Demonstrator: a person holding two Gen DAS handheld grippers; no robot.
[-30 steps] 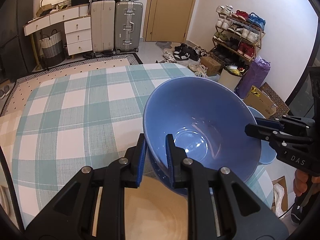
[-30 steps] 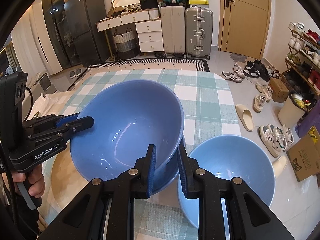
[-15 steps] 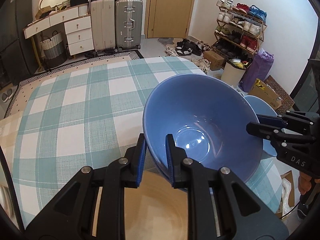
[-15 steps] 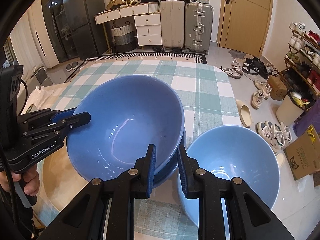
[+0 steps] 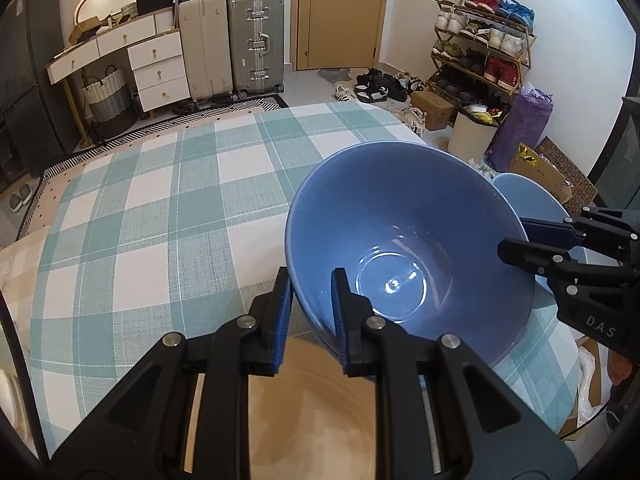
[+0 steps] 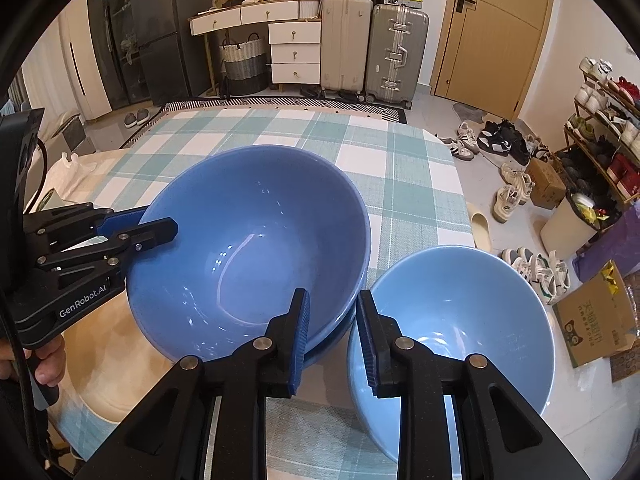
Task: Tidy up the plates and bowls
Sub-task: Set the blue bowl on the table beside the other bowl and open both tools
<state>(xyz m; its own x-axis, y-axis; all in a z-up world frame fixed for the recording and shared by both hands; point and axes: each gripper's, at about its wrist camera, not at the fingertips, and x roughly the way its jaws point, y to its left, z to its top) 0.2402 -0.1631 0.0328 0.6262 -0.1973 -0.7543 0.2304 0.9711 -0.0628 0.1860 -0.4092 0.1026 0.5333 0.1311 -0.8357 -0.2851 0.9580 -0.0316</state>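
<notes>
Left wrist: left gripper [image 5: 308, 304] jaws clamp the near rim of the deep glossy blue bowl [image 5: 404, 240], over the tan round plate [image 5: 320, 412] on the checked tabletop [image 5: 160, 208].

Right wrist: right gripper [image 6: 332, 332] jaws, just been opening, straddle the bowl's [image 6: 248, 248] right rim, pads apparently off it; it sits nested in another blue bowl [image 6: 340, 330]. Pale blue bowl [image 6: 460, 320] just right.

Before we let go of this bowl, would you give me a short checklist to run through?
1. Left gripper shut on the dark blue bowl at its rim: ok.
2. Right gripper on the opposite rim: jaws have just been opening slightly, with the rim between them; whether the pads press: cannot tell.
3. Held bowl lined up over the lower bowl: ok.
4. Held bowl fully seated in it: cannot tell.
5. Light blue bowl apart from the stack and the right gripper's outer finger: cannot tell.
</notes>
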